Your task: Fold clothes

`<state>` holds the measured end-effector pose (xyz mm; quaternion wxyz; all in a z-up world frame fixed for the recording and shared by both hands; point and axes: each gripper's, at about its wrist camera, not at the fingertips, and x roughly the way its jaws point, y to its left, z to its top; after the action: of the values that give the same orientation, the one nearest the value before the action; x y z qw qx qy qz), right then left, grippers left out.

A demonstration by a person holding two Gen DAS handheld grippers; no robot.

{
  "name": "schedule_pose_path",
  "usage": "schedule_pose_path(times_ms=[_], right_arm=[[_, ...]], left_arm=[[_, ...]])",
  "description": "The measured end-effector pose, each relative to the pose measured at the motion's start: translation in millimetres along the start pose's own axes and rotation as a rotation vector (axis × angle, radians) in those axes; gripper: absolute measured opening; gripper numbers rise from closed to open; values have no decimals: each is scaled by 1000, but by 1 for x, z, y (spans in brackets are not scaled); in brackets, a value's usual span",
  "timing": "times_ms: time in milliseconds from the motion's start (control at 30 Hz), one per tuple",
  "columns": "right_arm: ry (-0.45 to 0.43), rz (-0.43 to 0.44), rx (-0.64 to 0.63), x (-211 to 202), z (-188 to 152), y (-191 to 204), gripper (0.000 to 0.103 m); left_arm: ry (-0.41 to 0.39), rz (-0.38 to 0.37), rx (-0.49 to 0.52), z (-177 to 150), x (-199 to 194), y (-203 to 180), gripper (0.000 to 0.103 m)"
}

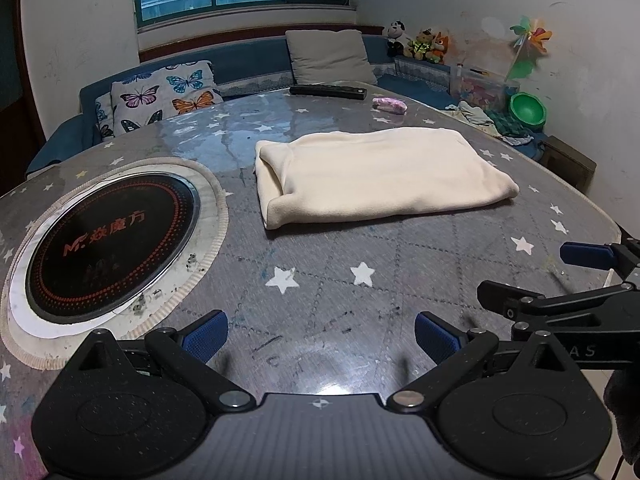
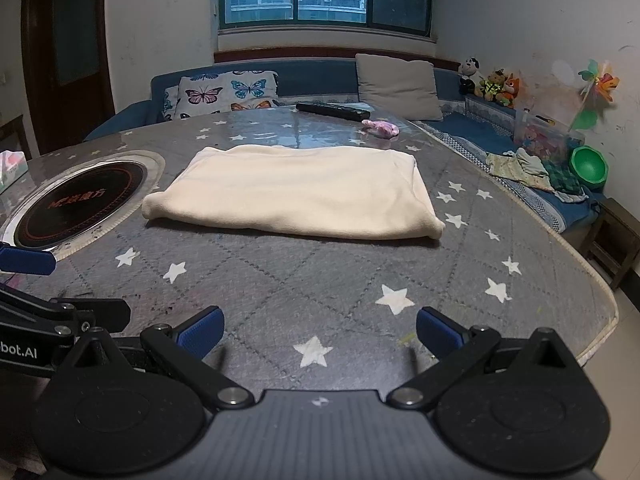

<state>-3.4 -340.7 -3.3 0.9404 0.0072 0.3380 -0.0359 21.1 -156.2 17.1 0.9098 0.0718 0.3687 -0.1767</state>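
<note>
A cream garment [image 1: 372,172] lies folded into a flat rectangle on the grey star-patterned table [image 1: 320,272]; it also shows in the right wrist view [image 2: 296,196]. My left gripper [image 1: 320,336] is open and empty, held over the table's near edge, well short of the garment. My right gripper [image 2: 320,334] is open and empty too, beside the left one and equally short of the garment. The right gripper's blue fingertips [image 1: 586,255] show at the right of the left wrist view.
A round black induction hob [image 1: 112,248] is set into the table at the left. A black remote [image 1: 328,91] and a small pink cloth [image 1: 390,105] lie at the far side. A blue sofa with cushions, loose clothes [image 2: 532,172] and a green bowl [image 2: 588,168] lies beyond.
</note>
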Motion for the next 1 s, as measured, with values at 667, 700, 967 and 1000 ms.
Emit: schedule_pose_path(times_ms=[667, 700, 967, 1000], right_arm=[[-2, 3, 7, 0, -1, 1, 103], [-2, 3, 7, 0, -1, 1, 103], [1, 3, 8, 3, 2, 0, 103], [2, 3, 9, 4, 2, 0, 103]], left_arm=[[-4, 1, 3, 2, 0, -1, 102], [-4, 1, 3, 2, 0, -1, 102], [-7, 2, 4, 6, 2, -1, 102], [-7, 2, 4, 6, 3, -1, 102]])
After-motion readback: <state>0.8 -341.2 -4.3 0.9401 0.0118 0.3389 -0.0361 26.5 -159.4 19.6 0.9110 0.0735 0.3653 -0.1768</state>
